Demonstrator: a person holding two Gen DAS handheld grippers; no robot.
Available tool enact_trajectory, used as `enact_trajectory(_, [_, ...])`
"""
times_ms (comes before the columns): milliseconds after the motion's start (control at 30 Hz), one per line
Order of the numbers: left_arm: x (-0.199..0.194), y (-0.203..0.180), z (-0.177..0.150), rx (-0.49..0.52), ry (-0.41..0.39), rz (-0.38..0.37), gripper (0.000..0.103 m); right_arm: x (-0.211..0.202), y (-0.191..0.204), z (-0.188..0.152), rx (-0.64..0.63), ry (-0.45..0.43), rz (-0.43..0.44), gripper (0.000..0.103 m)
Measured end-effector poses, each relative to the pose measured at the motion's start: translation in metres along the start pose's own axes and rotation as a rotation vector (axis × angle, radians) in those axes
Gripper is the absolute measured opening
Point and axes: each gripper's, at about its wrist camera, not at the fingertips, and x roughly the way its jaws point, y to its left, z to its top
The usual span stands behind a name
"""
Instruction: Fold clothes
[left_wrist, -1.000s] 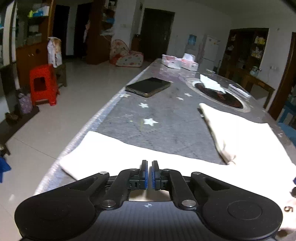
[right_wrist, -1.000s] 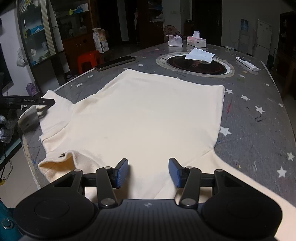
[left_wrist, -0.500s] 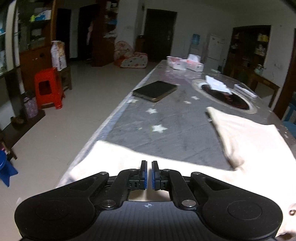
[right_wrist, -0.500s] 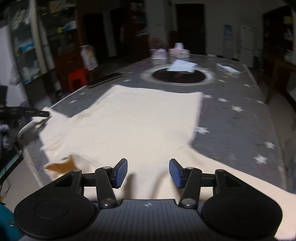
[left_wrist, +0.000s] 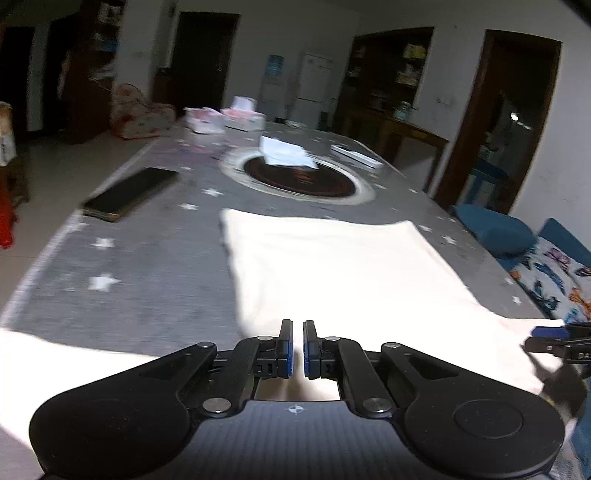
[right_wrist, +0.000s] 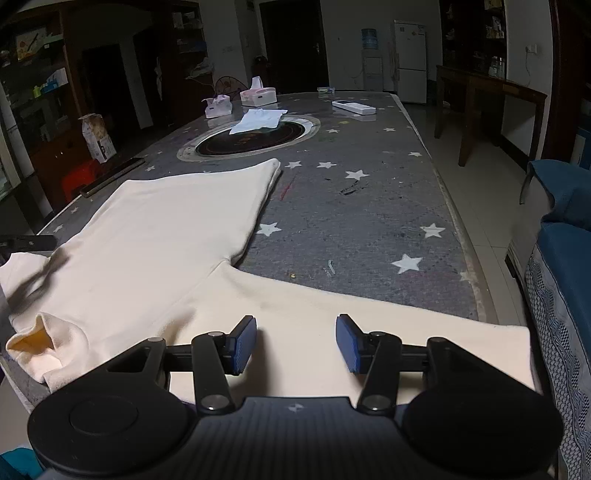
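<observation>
A cream long-sleeved top (right_wrist: 155, 236) lies spread flat on the grey star-patterned table (right_wrist: 351, 221), sleeves out along the near edge. It also shows in the left wrist view (left_wrist: 332, 266). My left gripper (left_wrist: 297, 347) is shut, with a narrow slit between its blue pads, low over the top near its left sleeve; I cannot tell if cloth is pinched. My right gripper (right_wrist: 295, 343) is open over the right sleeve (right_wrist: 369, 314), which lies under it. The collar (right_wrist: 33, 339) is bunched at the left.
A dark phone (left_wrist: 129, 199) lies at the table's left edge. A round black cooktop (left_wrist: 299, 177) with a white cloth on it sits mid-table. Tissue boxes (right_wrist: 258, 96) and a white remote (right_wrist: 352, 107) are at the far end. A blue sofa (right_wrist: 565, 258) stands at the right.
The left gripper has swung right, from over the left sleeve towards the body of the top, staying shut. The right gripper has shifted right along the right sleeve, staying open.
</observation>
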Motion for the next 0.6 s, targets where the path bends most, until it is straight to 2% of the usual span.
enact_trajectory(167, [0.021, 0.009, -0.004, -0.042, 0.047, 0.048, 0.006, 0.000, 0.000, 0.000, -0.005, 0.002, 0.005, 0.049])
enact_trajectory(333, [0.009, 0.024, -0.006, -0.069, 0.058, 0.081, 0.006, 0.000, -0.002, 0.000, -0.003, 0.002, 0.009, 0.049])
enact_trajectory(467, [0.007, 0.025, 0.006, -0.077, 0.047, 0.066, 0.006, 0.002, -0.003, 0.002, 0.004, 0.000, 0.012, 0.049])
enact_trajectory(600, [0.023, 0.024, 0.023, -0.088, 0.030, 0.050, 0.006, 0.002, -0.003, 0.002, 0.008, -0.001, 0.014, 0.049])
